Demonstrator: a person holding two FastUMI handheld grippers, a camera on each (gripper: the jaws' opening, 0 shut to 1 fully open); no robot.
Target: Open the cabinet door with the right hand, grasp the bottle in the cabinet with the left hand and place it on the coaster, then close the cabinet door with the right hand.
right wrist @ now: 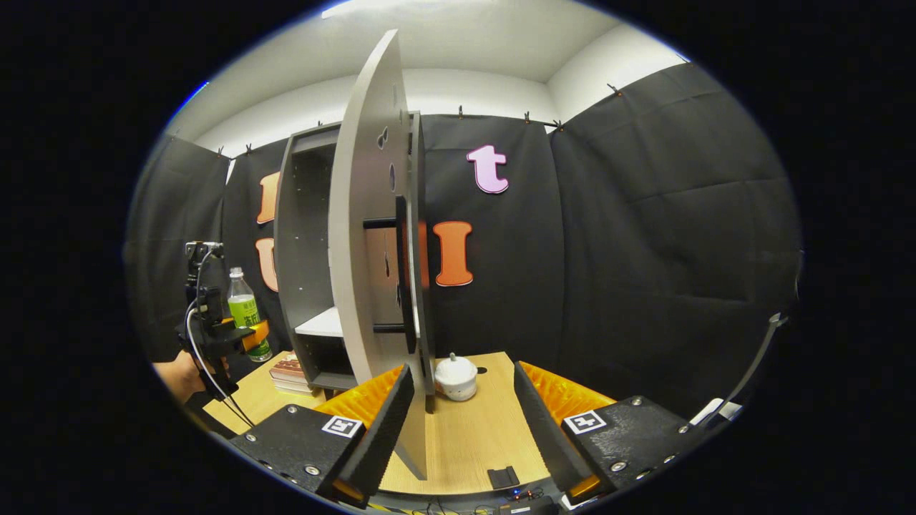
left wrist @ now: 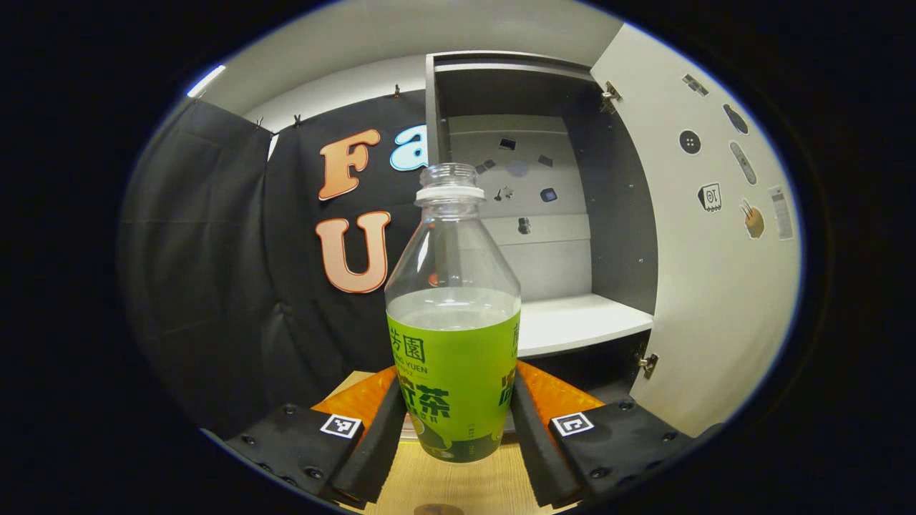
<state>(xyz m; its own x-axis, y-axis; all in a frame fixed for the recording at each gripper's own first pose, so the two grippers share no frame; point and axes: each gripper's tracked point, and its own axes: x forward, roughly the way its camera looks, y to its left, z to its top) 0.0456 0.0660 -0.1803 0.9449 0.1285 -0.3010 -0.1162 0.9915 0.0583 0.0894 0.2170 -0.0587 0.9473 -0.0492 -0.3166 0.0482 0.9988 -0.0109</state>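
Black cloth hangs around the booth, and a pale wooden table (right wrist: 465,436) stands in front of it with a grey cabinet (right wrist: 300,265) set on top. The cabinet door (left wrist: 708,286) is swung wide open, stickers dotted over its inner face, and the white shelf (left wrist: 580,322) inside lies bare. In the left gripper view the left gripper (left wrist: 456,418) is clamped on the bottle (left wrist: 453,336), a finger pressed to each side of its green label; the bottle stands upright, uncapped, its clear upper part above the liquid line, with the open cabinet behind it. From the right gripper view the same bottle shows far off to the left, outside the cabinet and above the table's edge, held in that gripper by a hand (right wrist: 179,375). The right gripper (right wrist: 464,422) has its jaws spread apart, the door's edge rising between its fingers near the left one. A small white lidded pot (right wrist: 456,377) sits on the table beyond.
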